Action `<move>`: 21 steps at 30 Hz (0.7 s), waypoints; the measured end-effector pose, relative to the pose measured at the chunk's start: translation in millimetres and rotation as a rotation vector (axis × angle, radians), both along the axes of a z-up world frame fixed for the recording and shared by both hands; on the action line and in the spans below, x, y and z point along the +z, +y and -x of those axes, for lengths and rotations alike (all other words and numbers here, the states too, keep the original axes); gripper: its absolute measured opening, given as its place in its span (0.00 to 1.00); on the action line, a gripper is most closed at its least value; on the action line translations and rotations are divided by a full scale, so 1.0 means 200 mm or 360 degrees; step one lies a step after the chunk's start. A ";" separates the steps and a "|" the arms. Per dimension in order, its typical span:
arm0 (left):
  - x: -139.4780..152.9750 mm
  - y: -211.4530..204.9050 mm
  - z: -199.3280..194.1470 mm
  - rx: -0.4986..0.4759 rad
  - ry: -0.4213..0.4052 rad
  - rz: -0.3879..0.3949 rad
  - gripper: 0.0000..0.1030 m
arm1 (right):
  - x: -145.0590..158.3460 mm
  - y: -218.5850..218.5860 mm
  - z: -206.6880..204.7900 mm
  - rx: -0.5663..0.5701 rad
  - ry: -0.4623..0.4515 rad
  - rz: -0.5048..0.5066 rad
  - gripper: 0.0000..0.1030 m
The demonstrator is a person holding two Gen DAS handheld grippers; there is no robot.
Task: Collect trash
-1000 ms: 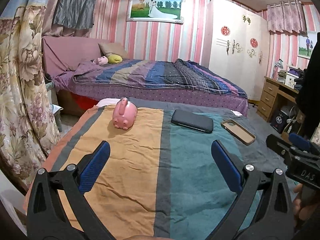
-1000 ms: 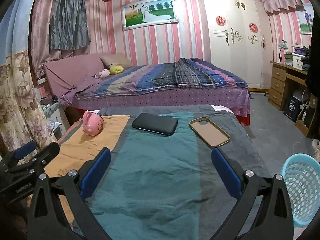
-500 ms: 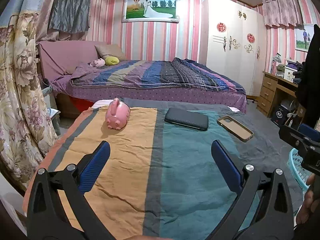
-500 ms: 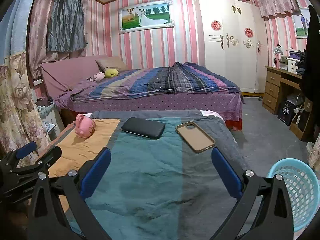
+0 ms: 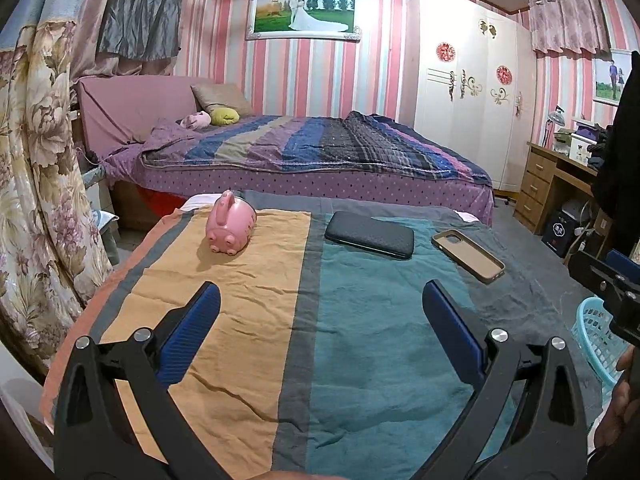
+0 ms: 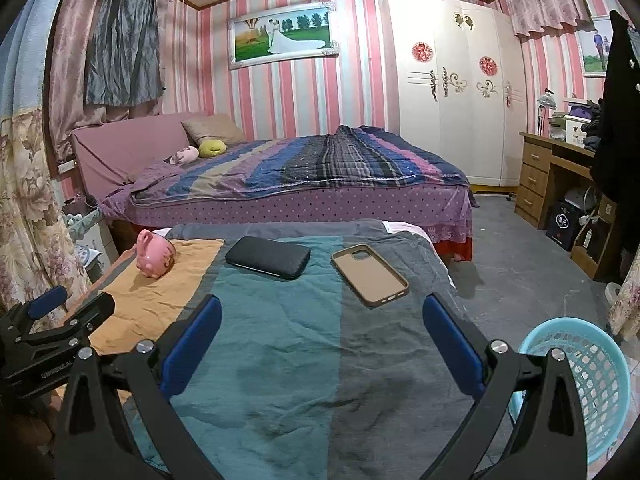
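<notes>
Both claws, left claw (image 5: 320, 300) and right claw (image 6: 322, 312), are gaping apart over the striped bench (image 5: 248, 320); ahead are lying one pink pig (image 5: 231, 229), one black case (image 5: 370, 235), one phone case (image 5: 468, 255).

Black tool (image 5: 320, 304) frames, blue pads (image 5: 192, 332), silver screws

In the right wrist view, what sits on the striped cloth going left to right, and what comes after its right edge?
pink piggy bank → black case → tan phone case → past the cloth's right edge and lower, on the floor, light blue basket.
</notes>
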State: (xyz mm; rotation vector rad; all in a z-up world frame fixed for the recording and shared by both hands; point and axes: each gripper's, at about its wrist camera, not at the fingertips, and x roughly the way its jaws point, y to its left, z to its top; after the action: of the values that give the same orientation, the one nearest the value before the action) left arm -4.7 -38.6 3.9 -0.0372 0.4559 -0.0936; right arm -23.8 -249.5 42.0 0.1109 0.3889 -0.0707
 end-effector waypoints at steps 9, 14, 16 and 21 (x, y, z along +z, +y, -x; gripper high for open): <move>0.00 0.00 0.01 0.0010 0.0005 0.0013 0.95 | 0.00 0.03 -0.01 0.0014 0.0004 0.0006 0.95; 0.00 0.01 0.00 0.0012 0.0002 0.0010 0.95 | 0.00 0.03 -0.01 0.0014 0.0006 0.0011 0.95; 0.00 0.00 0.00 0.0011 0.0006 0.0013 0.95 | 0.00 0.03 -0.01 0.0013 0.0006 0.0009 0.95; 0.00 0.00 0.00 0.0007 0.0008 0.0014 0.95 | 0.00 0.03 0.00 0.0012 0.0007 0.0001 0.95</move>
State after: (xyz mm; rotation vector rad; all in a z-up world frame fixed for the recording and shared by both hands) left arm -5.5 -37.8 3.0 -0.0472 0.4603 -0.0913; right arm -23.3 -242.7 42.3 0.1085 0.3939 -0.0640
